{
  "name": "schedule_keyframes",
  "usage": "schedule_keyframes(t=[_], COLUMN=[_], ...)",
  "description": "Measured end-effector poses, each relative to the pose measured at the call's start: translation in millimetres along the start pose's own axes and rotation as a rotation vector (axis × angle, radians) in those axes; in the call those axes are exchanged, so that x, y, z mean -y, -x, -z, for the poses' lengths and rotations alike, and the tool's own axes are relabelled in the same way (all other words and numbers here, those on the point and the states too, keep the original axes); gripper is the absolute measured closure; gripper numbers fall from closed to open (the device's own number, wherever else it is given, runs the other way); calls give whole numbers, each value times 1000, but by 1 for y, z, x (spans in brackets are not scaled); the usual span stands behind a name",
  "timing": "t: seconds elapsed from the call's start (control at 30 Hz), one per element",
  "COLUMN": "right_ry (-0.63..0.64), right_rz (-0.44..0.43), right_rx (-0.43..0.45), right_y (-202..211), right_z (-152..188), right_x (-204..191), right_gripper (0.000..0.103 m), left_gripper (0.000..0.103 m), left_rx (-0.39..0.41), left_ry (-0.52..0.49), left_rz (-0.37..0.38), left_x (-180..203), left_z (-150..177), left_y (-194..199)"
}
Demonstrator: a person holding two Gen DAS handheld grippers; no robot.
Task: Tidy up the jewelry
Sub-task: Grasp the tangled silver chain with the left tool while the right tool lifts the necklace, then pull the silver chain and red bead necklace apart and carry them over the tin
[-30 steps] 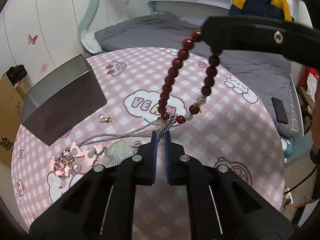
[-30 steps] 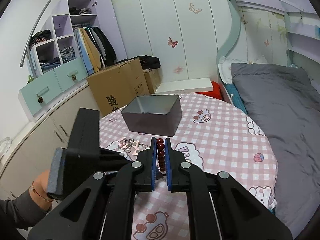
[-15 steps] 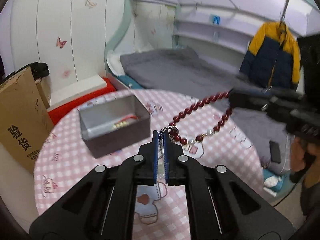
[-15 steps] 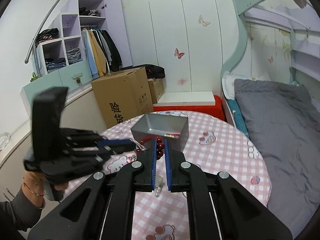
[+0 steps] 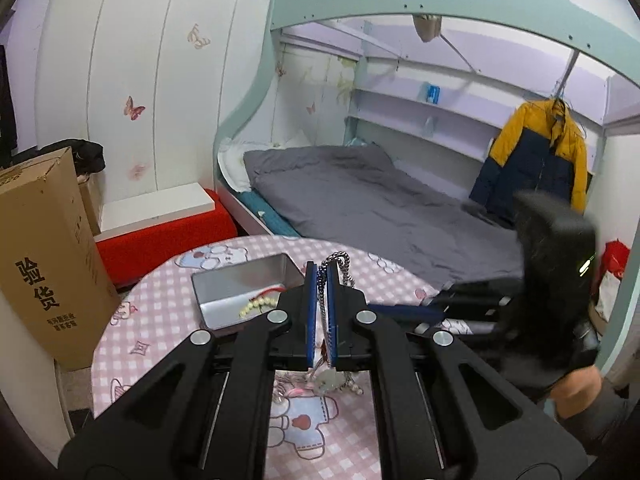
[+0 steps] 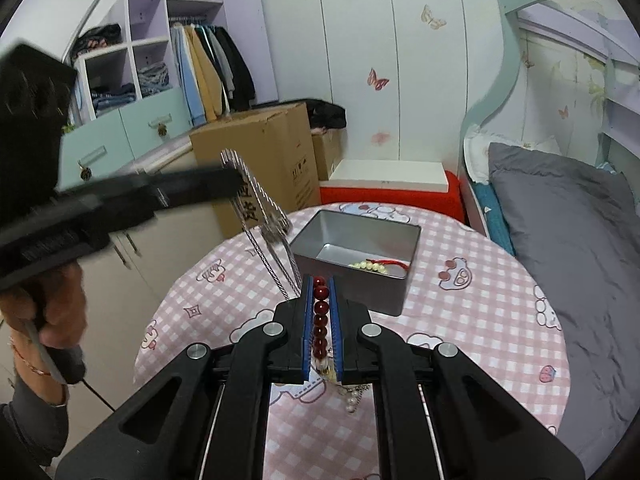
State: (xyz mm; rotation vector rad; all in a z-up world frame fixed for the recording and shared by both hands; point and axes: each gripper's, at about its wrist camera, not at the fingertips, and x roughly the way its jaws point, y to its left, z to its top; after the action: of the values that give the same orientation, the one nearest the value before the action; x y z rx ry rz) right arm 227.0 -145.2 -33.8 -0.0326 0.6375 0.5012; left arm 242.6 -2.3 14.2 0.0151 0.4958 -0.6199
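Here the left tongs (image 5: 322, 280) are closed on a silver chain necklace (image 5: 338, 264), whose loop stands up above the blue pads while the rest hangs down between them toward a pale pendant (image 5: 330, 380). The right tongs (image 6: 321, 292) are closed on a red bead bracelet (image 6: 320, 320); the beads sit in a row between the pads. In the right wrist view the chain hangs from the left tongs in long strands, close to the near wall of the grey metal box (image 6: 412, 236).

The box stands open on the round counter (image 6: 480, 320) with the pink checked cloth, and a small pearl bracelet with red cord (image 6: 376, 266) already lies in it. Some more pieces (image 6: 352, 400) lie on the cloth under the tongs.

I think the two pieces are being separated. To do it well, the hands should draw apart slowly, watching that no strand catches a bead, then lower each piece fully inside the box before letting go.
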Motion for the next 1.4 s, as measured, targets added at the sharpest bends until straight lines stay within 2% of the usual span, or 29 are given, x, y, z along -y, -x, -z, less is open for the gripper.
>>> schedule_keyframes(t=[0.07,0.23,0.77,1.03,1.4], right_ry=[1,14,86,119,192], right_rz=[3,74,137,158,216], right_rx=[-20,-59,72,96,127], right_y=[-9,-23,19,21,28], right_z=[1,-3,-81,-105,-153], right_x=[0,6,7,4,-7], right_gripper=[97,97,97,97,97], left_gripper=[98,98,98,98,98], left_rx=[10,51,83,82,56], left_ry=[5,25,114,158,207], left_rz=[-1,-17,-76,-124,-142], left_x=[-3,-16,-62,-83,-100], left_z=[-3,-16,-28,-30,-31], left_y=[3,17,20,15,-9])
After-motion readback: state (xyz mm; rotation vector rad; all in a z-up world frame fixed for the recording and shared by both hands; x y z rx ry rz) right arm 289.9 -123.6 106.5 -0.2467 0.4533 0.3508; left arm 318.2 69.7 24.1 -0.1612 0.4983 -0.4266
